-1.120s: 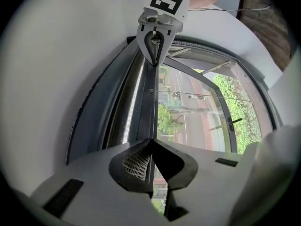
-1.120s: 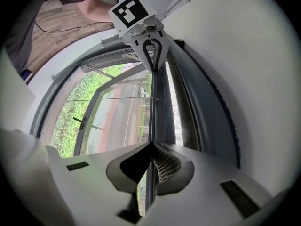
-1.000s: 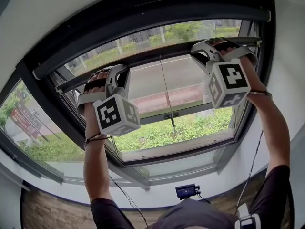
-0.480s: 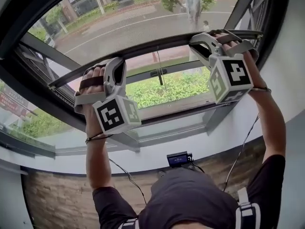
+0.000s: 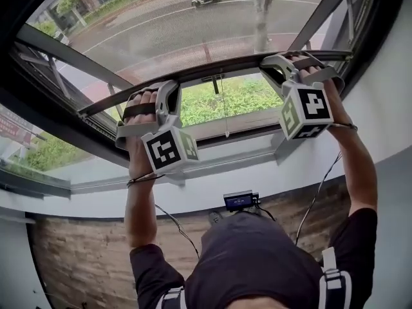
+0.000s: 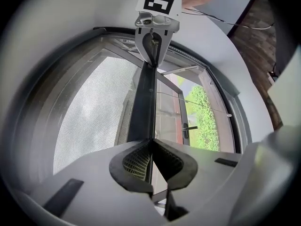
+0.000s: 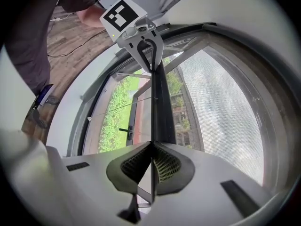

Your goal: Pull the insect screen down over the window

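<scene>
**Both grippers clamped on the pull bar, a strip of window left to cover**

The ribbed pads [image 6: 134, 160] of the left gripper [image 6: 151, 144] are pinched together on the thin edge of the insect screen's dark pull bar [image 6: 143, 102]. The right gripper [image 7: 151, 147] is closed on the same bar near its other end. The grey mesh [image 6: 89, 112] hangs from the bar and covers the upper panes. Below the bar, bare glass shows the grass and the window handle [image 6: 187, 130].

The step in hand looks like the downward draw, well along but not finished. The next move calls for an even pull on both ends, so the bar stays level until it meets the lower frame [image 5: 222, 154].

Both forearms reach up and forward, well apart, with the marker cubes facing the head camera.
</scene>
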Available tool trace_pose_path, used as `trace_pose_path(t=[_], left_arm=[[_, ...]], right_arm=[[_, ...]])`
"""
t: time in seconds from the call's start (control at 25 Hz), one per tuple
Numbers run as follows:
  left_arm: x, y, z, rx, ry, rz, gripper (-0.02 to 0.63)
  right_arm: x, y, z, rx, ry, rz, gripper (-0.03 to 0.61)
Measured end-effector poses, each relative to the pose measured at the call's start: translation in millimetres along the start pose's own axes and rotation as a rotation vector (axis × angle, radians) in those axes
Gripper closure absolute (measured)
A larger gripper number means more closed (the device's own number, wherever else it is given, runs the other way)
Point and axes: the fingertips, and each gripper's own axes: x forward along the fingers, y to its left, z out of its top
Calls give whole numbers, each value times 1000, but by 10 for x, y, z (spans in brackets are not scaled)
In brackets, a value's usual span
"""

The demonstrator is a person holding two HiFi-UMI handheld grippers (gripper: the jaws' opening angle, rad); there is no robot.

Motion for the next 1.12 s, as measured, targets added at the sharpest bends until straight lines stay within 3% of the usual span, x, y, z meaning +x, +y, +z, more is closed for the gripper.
trace_pose_path(t=[0.12, 0.4, 0.72, 1.12], left_arm=[[37, -142, -36, 3, 20, -18, 592], [180, -772, -81, -42, 14, -143, 592], [322, -1311, -151, -58, 42, -241, 592], [387, -1697, -188, -55, 82, -285, 592]], right_arm=[[67, 126, -10, 8, 11, 13, 555], [310, 728, -100, 33, 28, 123, 556], [552, 1229, -176, 66, 36, 166, 557], [697, 1604, -223, 72, 48, 185, 557]])
